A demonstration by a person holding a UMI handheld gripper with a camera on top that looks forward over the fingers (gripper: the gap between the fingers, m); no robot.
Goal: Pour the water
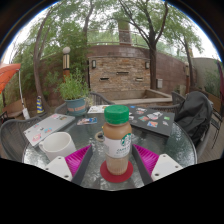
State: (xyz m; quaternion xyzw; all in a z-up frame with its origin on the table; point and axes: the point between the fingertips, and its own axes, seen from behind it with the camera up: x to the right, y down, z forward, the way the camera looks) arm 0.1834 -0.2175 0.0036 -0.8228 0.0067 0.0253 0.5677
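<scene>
A plastic bottle (117,140) with a green cap and a pale label is seen upright between the fingers (116,165); the lower half appears filled with a tan liquid. The pink pads (146,157) are seen close at either side of the bottle base, the fingers being spread to about its width. Whether both pads press on the bottle cannot be told. The bottle stands over a red coaster (116,175) on a round glass worktop (170,148).

Just left of the bottle, a white cup (58,143) is seen on the worktop, mouth up, apart from the bottle. A clear glass (97,143) is partly hidden behind the bottle's left side. Beyond these, flat printed sheets (48,127) and a dark tray with cards (152,119) lie on the far part of the worktop.

Further back, a potted plant (75,94), a stone wall (120,70) and trees are noted. A dark chair (197,112) stands at the right.
</scene>
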